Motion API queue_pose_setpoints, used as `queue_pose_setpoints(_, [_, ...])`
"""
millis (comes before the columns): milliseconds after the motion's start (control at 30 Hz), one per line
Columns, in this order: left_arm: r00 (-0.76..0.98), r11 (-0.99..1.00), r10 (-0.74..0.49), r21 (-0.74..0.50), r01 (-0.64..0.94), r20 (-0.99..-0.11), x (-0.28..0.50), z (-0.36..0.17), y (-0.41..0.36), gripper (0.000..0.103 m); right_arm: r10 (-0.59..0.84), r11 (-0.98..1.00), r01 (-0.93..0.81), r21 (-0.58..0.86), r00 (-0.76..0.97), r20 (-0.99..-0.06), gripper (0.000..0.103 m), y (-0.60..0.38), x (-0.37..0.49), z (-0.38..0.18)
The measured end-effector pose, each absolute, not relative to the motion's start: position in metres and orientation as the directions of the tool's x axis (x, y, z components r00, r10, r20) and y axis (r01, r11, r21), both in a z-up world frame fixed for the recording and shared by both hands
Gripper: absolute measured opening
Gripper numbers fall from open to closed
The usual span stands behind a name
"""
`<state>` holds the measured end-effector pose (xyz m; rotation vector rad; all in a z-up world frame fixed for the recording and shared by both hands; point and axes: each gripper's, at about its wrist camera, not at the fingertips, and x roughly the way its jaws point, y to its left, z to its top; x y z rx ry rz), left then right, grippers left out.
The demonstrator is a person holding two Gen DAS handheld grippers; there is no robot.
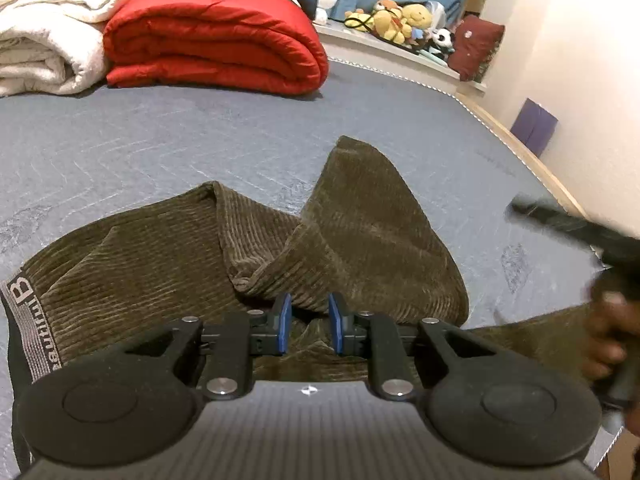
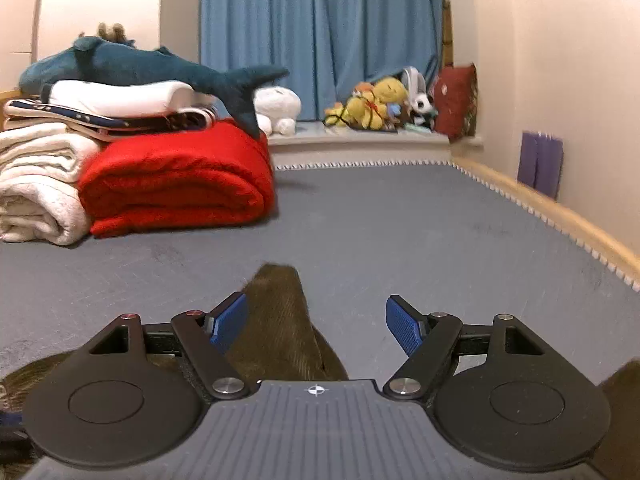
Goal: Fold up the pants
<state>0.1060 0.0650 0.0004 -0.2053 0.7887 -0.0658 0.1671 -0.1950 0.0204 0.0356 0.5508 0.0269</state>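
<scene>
Nearest the left wrist camera, the left gripper (image 1: 309, 322) is pointing down at the brown corduroy pants (image 1: 160, 264), its blue pads (image 1: 285, 320) standing narrowly apart with a raised fold of the cloth between them; whether they are actually pinching that fold I cannot tell. These pants are lying crumpled on the grey mattress (image 1: 160, 140), ribbed and olive-brown, with a lettered grey waistband (image 1: 30, 316) showing at the left and one leg doubling up into a peak toward the middle. At the right edge a blurred hand (image 1: 612, 332) is gripping the dark handle of the other tool. Farther back, a folded red quilt (image 1: 216, 40) is sitting beside a rolled white blanket (image 1: 48, 32), and plush toys (image 1: 400, 20) are crowding a ledge by the wall. From the right wrist camera, the right gripper (image 2: 316, 326) is hanging released, its blue pads (image 2: 404, 328) spread wide with nothing pressed between them. Part of the pants (image 2: 280, 320) is rising as a brown wedge just beside the left pad, and more of the cloth is showing at the lower corners. Beyond lies the grey mattress (image 2: 400, 232), with the red quilt (image 2: 176, 180) carrying a stack of folded linens and a blue plush shark (image 2: 140, 68), in front of a blue curtain (image 2: 320, 32).
</scene>
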Motion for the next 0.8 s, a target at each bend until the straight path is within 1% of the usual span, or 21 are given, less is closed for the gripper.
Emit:
queue_pose_setpoints(33, [0.702, 0.980, -0.138, -0.199, -0.006, -0.699, 0.106, 0.000, 0.063, 0.022, -0.010, 0.999, 0.033, 0.029, 0.810, -0.586, 0.075, -0.197, 0.181, 0.004])
queue_pose_setpoints(100, [0.696, 0.982, -0.135, -0.188, 0.000, -0.705, 0.107, -0.003, 0.062, 0.022, -0.066, 0.987, 0.148, 0.068, 0.745, -0.664, 0.070, -0.212, 0.203, -0.021])
queue_pose_setpoints(167, [0.691, 0.982, -0.136, -0.191, -0.003, -0.710, 0.110, -0.005, 0.062, 0.022, -0.045, 0.973, 0.193, 0.126, 0.697, -0.716, 0.068, -0.225, 0.218, -0.039])
queue_pose_setpoints(267, [0.688, 0.982, -0.126, -0.190, -0.018, -0.715, 0.113, -0.007, 0.064, 0.022, 0.035, 0.972, 0.151, 0.179, 0.662, -0.749, 0.065, -0.229, 0.232, -0.060])
queue_pose_setpoints(433, [0.683, 0.983, -0.109, -0.180, -0.033, -0.722, 0.118, -0.009, 0.066, 0.022, 0.138, 0.943, 0.172, 0.285, 0.577, -0.805, 0.065, -0.237, 0.244, -0.092])
queue_pose_setpoints(467, [0.683, 0.983, -0.107, -0.179, -0.035, -0.722, 0.118, -0.010, 0.066, 0.022, 0.159, 0.938, 0.170, 0.303, 0.566, -0.809, 0.063, -0.238, 0.246, -0.095])
queue_pose_setpoints(533, [0.682, 0.984, -0.106, -0.175, -0.033, -0.724, 0.118, -0.011, 0.066, 0.023, 0.182, 0.936, 0.149, 0.318, 0.567, -0.803, 0.051, -0.237, 0.240, -0.099])
queue_pose_setpoints(600, [0.683, 0.985, -0.104, -0.171, -0.032, -0.723, 0.117, -0.011, 0.065, 0.023, 0.213, 0.938, 0.106, 0.330, 0.576, -0.790, 0.015, -0.234, 0.239, -0.097])
queue_pose_setpoints(700, [0.685, 0.984, -0.098, -0.172, -0.041, -0.722, 0.116, -0.010, 0.069, 0.023, 0.201, 0.955, 0.046, 0.293, 0.628, -0.752, 0.008, -0.225, 0.231, -0.078])
queue_pose_setpoints(733, [0.688, 0.983, -0.095, -0.175, -0.048, -0.720, 0.116, -0.009, 0.071, 0.023, 0.218, 0.960, -0.011, 0.281, 0.659, -0.720, 0.008, -0.219, 0.227, -0.065])
queue_pose_setpoints(767, [0.690, 0.983, -0.091, -0.178, -0.055, -0.718, 0.116, -0.008, 0.073, 0.023, 0.245, 0.960, -0.071, 0.272, 0.685, -0.686, 0.004, -0.212, 0.221, -0.052])
queue_pose_setpoints(800, [0.693, 0.982, -0.086, -0.179, -0.062, -0.715, 0.116, -0.007, 0.076, 0.023, 0.295, 0.952, -0.159, 0.262, 0.708, -0.642, 0.004, -0.204, 0.213, -0.036])
